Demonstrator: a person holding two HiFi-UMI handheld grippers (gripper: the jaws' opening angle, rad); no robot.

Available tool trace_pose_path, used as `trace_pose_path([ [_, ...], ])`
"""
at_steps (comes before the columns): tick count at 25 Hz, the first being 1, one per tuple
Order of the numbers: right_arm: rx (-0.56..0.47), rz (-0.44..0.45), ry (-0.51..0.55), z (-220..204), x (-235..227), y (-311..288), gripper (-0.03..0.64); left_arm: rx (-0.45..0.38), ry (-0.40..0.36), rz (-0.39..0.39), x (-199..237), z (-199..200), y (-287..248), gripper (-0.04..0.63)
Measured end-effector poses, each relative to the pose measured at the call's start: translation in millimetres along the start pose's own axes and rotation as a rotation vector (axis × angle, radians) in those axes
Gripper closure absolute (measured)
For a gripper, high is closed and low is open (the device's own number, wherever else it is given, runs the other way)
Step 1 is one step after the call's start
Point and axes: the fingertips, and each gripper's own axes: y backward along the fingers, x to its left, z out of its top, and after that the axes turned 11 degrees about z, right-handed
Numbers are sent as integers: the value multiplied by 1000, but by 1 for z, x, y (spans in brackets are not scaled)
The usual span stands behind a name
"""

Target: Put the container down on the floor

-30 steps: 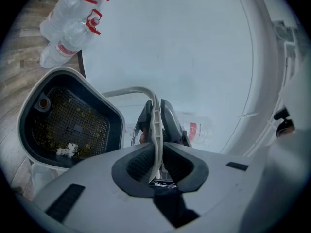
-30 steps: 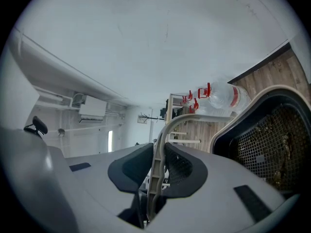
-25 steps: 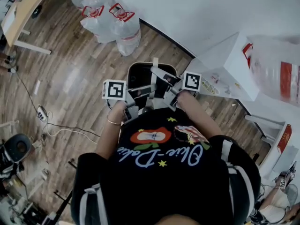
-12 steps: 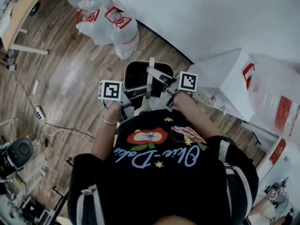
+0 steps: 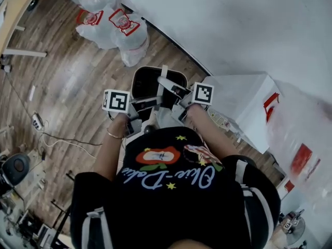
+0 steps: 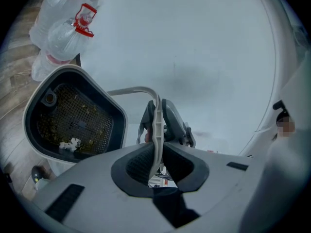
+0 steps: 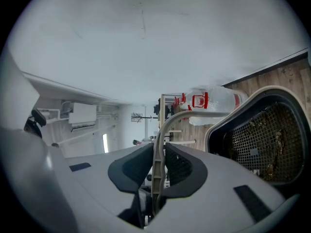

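Grippers, 2 in use, 1 per hand:
- Left gripper (image 6: 154,154): jaws nearly together, both dark pads pressed flat on the thin grey handle (image 6: 131,89) of the container (image 6: 73,69). Only the strip's thickness separates the pads. The handle runs up out of the jaws and bends over toward the container's rim
- Right gripper (image 7: 158,166): same grip, pads clamped on either face of the same handle (image 7: 167,125), which arcs across to the container (image 7: 272,89)
- Head view: left gripper (image 5: 136,108) and right gripper (image 5: 179,100) sit side by side at the container's near edge, 1 marker cube on each, (image 5: 116,100) and (image 5: 203,93)

Container, 1: white shell, black inside, mesh bottom with brownish specks and 1 small white scrap (image 6: 68,143). It hangs from the handle, mouth tipped toward both cameras. The wooden floor (image 5: 67,87) lies under and to the left of the container; cannot tell whether its base touches the boards

Counts around the container:
- clear water jugs (image 5: 122,32) with red carry handles: at least 3, beyond the container along the wall
- white box (image 5: 244,105): 1, just right of the container
- white wall (image 5: 249,30): behind the container
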Motion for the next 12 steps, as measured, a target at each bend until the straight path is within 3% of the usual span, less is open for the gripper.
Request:
trace_pose_path([
  [12,-39,-48,-40,1,-11,6,554,-15,-7,29,11,1,-5,540],
])
